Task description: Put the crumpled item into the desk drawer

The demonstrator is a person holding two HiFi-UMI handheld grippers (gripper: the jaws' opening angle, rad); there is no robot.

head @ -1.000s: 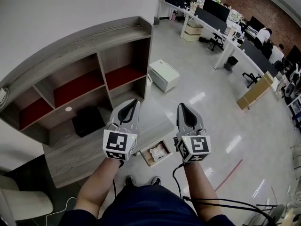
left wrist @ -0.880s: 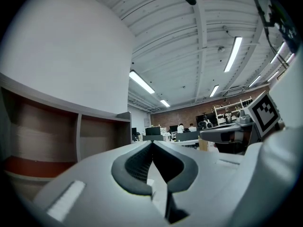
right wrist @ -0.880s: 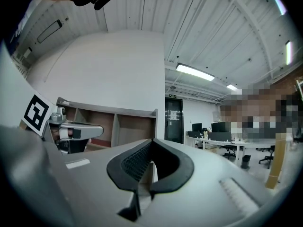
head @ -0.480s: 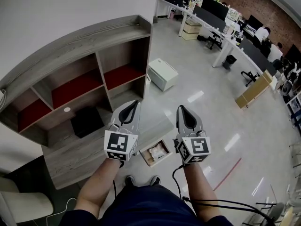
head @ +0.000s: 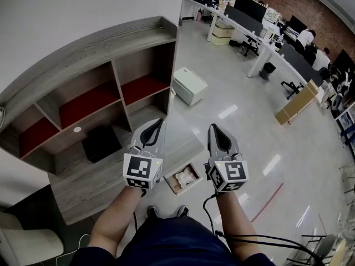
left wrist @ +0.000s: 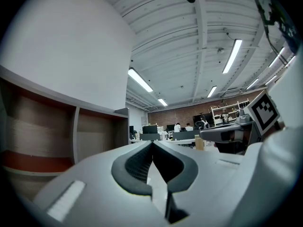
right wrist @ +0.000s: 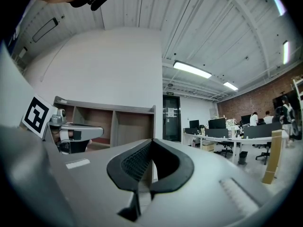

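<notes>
Head view: grey plastic left tool (head: 159, 124) and right tool (head: 214, 127), jaws together and empty, hover over the woodgrain desk (head: 89, 184); the crumpled white item (head: 187, 177) lies in its open drawer (head: 172, 185).

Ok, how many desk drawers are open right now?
1. The drawer is pulled out from the desk at its near edge, with the crumpled white item lying in it. Others may be hidden under the desktop.

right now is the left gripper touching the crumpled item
Apart. Head view shows the left gripper held up, clear of the crumpled item lying in the open drawer.
</notes>
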